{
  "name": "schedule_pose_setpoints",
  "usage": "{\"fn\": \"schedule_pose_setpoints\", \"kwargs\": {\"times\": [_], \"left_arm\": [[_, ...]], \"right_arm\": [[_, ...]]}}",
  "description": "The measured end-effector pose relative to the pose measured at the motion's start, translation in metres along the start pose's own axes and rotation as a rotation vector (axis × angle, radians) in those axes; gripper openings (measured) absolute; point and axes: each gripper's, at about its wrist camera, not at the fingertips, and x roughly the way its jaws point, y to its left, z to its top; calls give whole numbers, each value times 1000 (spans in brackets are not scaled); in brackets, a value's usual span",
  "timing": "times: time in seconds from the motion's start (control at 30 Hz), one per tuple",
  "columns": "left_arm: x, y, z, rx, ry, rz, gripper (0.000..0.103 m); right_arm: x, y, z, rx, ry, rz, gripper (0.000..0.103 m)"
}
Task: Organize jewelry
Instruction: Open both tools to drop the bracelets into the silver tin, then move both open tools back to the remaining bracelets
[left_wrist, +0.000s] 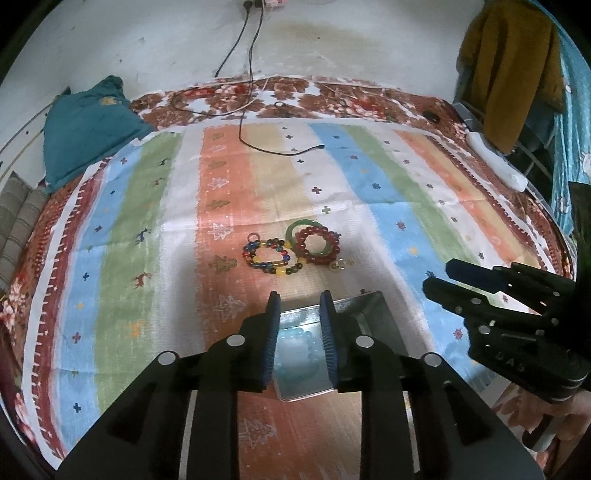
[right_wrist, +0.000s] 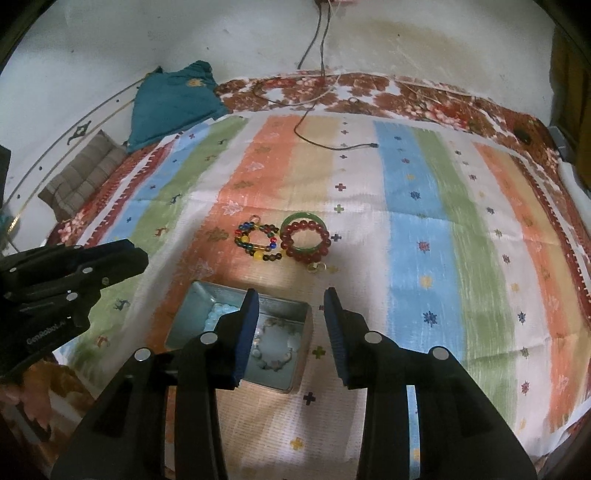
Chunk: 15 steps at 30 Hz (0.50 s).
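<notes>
On the striped cloth (left_wrist: 388, 206) lie a multicoloured bead bracelet (left_wrist: 271, 258) and, right of it, a red bead bracelet (left_wrist: 317, 245) resting on a green bangle (left_wrist: 299, 226). A small gold charm (left_wrist: 337, 265) sits just in front of them. Nearer to me stands an open metal tin (left_wrist: 373, 306) holding pale bead bracelets (right_wrist: 275, 345). My left gripper (left_wrist: 300, 299) hovers over the tin, open, nothing between its pads. My right gripper (right_wrist: 291, 295) hangs open over the tin's right edge (right_wrist: 306, 314), also with nothing in it. Each gripper shows at the side of the other's view.
A black cable (left_wrist: 280, 149) trails from the wall onto the far part of the cloth. A teal garment (left_wrist: 88, 125) and folded grey fabric (right_wrist: 81, 170) lie at the far left. A white object (left_wrist: 495, 162) and a mustard garment (left_wrist: 513, 66) are at the far right.
</notes>
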Motion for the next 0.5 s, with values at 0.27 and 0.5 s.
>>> {"fn": "schedule_pose_setpoints", "kwargs": {"times": [0.27, 0.5], "left_arm": [[13, 13, 6, -40, 23, 24, 34], [31, 20, 14, -59, 59, 61, 43]], "right_arm": [[6, -2, 1, -6, 29, -19, 39], [16, -5, 7, -2, 52, -34, 47]]}}
